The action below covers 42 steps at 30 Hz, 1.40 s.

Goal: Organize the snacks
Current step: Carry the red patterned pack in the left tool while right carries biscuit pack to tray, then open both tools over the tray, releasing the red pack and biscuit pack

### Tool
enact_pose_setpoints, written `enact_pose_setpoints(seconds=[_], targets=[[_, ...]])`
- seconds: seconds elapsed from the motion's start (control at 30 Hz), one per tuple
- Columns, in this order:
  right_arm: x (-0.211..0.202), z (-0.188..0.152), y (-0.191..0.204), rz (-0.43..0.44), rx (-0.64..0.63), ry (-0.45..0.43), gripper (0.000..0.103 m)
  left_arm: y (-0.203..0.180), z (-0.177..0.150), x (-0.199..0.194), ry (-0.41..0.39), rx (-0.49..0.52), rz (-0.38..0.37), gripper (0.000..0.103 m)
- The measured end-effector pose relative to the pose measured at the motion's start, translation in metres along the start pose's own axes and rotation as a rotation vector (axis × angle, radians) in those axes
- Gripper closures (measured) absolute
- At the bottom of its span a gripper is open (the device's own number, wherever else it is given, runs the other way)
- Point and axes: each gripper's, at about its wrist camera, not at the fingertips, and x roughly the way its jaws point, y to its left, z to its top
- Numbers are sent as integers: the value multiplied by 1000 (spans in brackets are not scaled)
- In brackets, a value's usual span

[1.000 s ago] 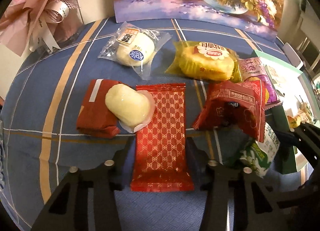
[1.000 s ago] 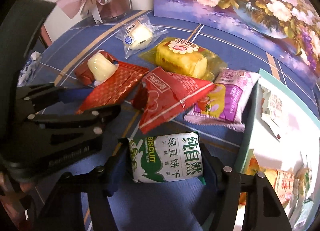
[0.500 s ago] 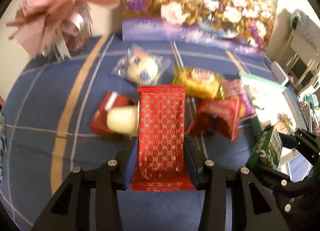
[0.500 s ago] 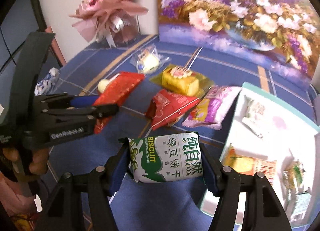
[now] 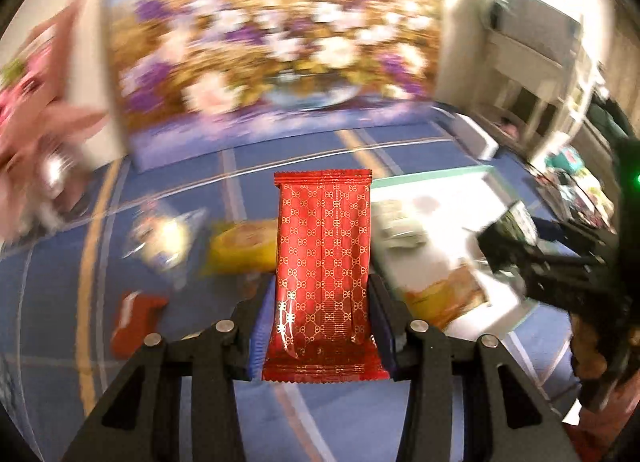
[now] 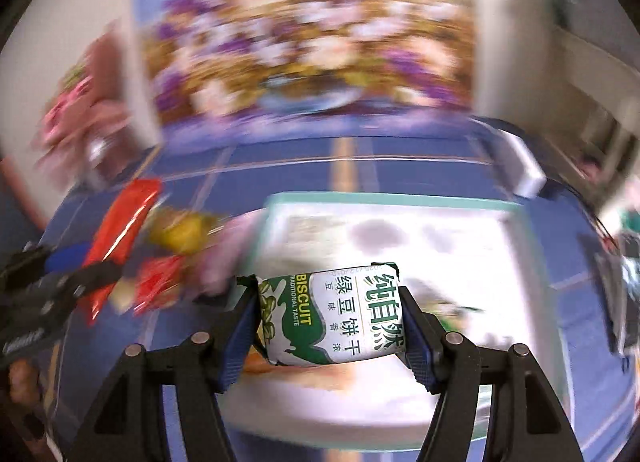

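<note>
My left gripper (image 5: 322, 326) is shut on a long red packet with a gold pattern (image 5: 324, 262), held up above the blue tablecloth. My right gripper (image 6: 330, 320) is shut on a green and white biscuit packet (image 6: 336, 314), held over the white tray with a teal rim (image 6: 380, 198). The tray (image 5: 448, 218) lies right of the red packet in the left wrist view and holds a few snack packets (image 5: 444, 294). The red packet (image 6: 120, 230) and the left gripper (image 6: 44, 282) show at the left of the right wrist view.
Loose snacks lie on the cloth left of the tray: a yellow packet (image 5: 244, 246), a clear-wrapped bun (image 5: 164, 238), a red packet (image 5: 132, 318). A flower painting (image 5: 272, 42) stands at the back, a pink bouquet (image 5: 36, 118) at the far left. Both views are motion-blurred.
Both grippers have lifted their packets off the cloth and swung right. The biscuit packet is now over the tray; the red packet is high above the loose snacks.
</note>
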Motion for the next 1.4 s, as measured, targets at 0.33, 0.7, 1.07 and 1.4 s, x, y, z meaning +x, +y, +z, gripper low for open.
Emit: enact_pose_setpoints(seconds=[0.33,0.7,1.07,1.4], targets=[[15,14,-92,-121,240,23,33,-62,52,63,80,129,-118,57],[31,11,-110,-94,282,50,33,-85,55,103,154,145,-101,57],[34,8,-113,-64,309,69,33,-85,48,107,168,145,-116,53],[28,10,-112,-131,306,80,32,-80,65,94,175,111,-108,21]])
